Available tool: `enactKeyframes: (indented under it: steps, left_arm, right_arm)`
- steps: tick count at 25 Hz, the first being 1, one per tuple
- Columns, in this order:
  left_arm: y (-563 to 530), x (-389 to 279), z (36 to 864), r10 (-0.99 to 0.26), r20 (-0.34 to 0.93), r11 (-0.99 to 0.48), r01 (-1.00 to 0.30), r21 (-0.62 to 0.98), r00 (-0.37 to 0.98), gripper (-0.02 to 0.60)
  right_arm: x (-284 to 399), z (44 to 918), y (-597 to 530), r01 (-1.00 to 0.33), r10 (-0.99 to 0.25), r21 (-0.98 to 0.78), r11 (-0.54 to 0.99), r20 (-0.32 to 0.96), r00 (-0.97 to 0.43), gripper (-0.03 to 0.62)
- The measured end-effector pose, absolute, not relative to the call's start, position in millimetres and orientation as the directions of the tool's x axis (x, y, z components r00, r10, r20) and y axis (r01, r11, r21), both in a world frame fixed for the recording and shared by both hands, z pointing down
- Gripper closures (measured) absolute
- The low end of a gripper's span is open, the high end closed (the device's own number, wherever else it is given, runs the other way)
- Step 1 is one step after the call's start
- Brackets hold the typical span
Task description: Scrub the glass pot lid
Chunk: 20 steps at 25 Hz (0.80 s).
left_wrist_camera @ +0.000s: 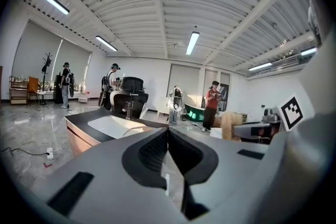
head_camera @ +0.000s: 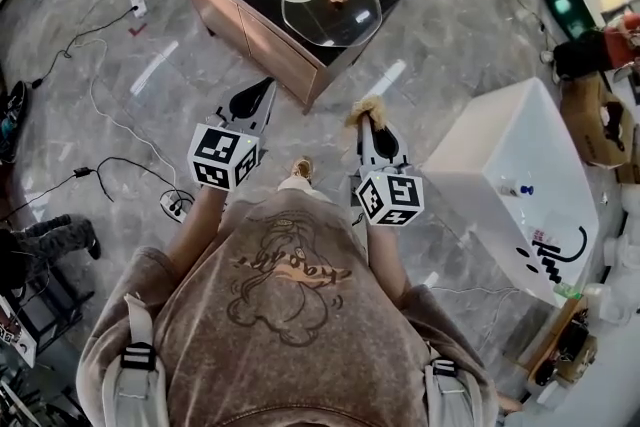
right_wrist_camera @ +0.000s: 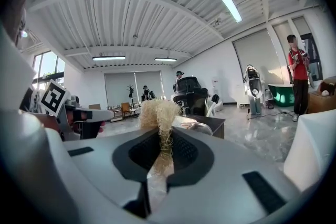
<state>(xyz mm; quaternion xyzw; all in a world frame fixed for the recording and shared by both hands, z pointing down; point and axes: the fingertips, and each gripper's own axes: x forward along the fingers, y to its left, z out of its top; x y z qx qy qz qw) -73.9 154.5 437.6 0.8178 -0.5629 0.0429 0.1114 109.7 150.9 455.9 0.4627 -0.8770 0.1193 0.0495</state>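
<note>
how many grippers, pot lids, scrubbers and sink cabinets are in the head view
grippers: 2, the left gripper and the right gripper
glass pot lid: 1
scrubber: 1, clamped in the right gripper
sink cabinet: 1
total: 5

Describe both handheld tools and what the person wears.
Left tool and right tool: pale grey shells, black ribbed grip faces, each carrying a white cube with black square markers. The person wears a brownish short-sleeved shirt with a line drawing, under grey shoulder straps.
</note>
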Motion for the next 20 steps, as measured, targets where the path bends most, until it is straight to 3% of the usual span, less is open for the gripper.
enactKeyframes:
  steps: [20]
  left_arm:
    - [49,-82,451,-0.917,0.229,-0.280,-0.937,0.208,0.325,0.565]
  right_arm:
    - [108,469,35,-0.795,-0.760,-0.173,0.581,0.233,-0.606,0.548]
